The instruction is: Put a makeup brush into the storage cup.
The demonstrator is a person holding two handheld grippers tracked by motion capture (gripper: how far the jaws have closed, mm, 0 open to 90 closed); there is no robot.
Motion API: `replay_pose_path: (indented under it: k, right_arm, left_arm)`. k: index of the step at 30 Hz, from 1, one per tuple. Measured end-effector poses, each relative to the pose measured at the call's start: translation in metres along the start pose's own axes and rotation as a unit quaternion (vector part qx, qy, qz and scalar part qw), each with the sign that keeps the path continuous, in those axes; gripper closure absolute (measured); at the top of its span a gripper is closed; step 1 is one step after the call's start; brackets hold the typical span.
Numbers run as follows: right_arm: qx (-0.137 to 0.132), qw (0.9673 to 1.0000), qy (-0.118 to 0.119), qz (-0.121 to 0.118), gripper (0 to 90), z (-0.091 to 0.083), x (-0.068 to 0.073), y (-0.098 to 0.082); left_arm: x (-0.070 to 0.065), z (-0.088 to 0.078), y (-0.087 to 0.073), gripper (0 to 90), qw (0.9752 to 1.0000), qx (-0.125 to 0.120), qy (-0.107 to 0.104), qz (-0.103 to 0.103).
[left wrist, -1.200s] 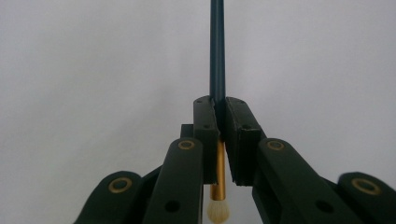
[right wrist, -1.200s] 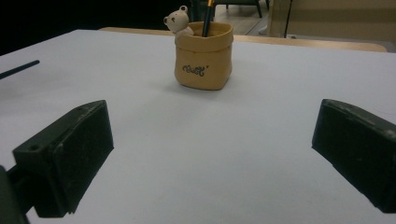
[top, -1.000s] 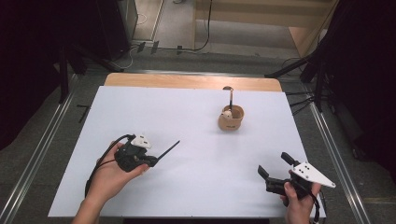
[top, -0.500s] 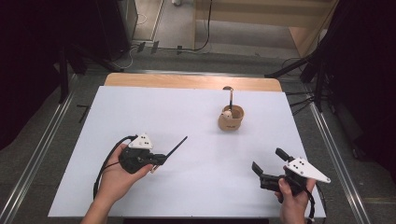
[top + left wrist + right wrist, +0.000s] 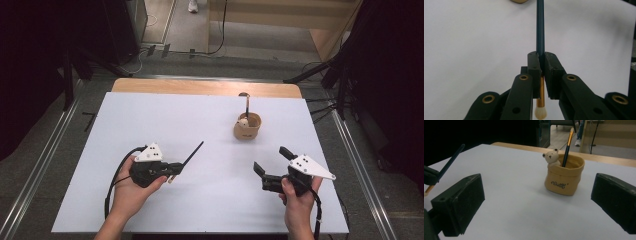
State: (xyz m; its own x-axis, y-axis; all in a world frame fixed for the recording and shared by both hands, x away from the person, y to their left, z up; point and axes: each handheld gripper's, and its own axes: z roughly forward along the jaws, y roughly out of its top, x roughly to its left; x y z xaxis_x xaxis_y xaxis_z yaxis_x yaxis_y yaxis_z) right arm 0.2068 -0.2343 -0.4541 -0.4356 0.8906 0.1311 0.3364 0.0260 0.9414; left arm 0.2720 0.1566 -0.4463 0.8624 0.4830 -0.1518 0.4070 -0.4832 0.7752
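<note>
On the white table (image 5: 150, 115) stands a tan pouch-shaped cup (image 5: 246, 127) (image 5: 564, 176) with a small bear figure (image 5: 551, 157) on its rim. A brush (image 5: 246, 102) (image 5: 567, 145) stands upright in it. My left gripper (image 5: 175, 169) (image 5: 541, 56) is shut on a second brush; its dark handle (image 5: 195, 152) (image 5: 540, 25) points toward the cup, and its gold ferrule and white bristles (image 5: 540, 113) hang back between the jaws. My right gripper (image 5: 271, 160) (image 5: 537, 185) is open and empty, facing the cup from the near right and still apart from it.
A bare wooden strip (image 5: 200, 86) runs along the table's far edge. Metal floor rails (image 5: 45, 165) flank the table on both sides. The left gripper (image 5: 430, 176) with its brush handle sits at the left edge of the right gripper view.
My right gripper has moved left and away from the near edge, toward the cup. The left hand has shifted only slightly, still holding its brush.
</note>
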Motion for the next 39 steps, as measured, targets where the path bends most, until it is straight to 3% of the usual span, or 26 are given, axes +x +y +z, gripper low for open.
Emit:
replay_pose_path:
  k: [13,22,30,39]
  right_arm:
    - [-0.004,0.9995,0.029,-0.011,0.0,0.022,0.030,0.022]
    - [0.001,0.9987,0.041,0.031,0.0,0.024,0.043,0.019]
    - [0.007,0.9970,0.065,0.042,0.0,0.030,0.058,0.015]
    - [-0.014,0.9933,0.086,0.076,7.8,0.032,0.072,0.015]
  left_arm:
    - [-0.009,0.009,0.001,84.9,0.9992,-0.038,-0.014,-0.004]
    - [-0.016,0.016,0.001,84.9,0.9975,-0.068,-0.019,-0.006]
    - [-0.023,0.020,0.001,84.9,0.9952,-0.096,-0.018,-0.009]
    - [-0.030,0.020,0.002,84.9,0.9927,-0.119,-0.017,-0.012]
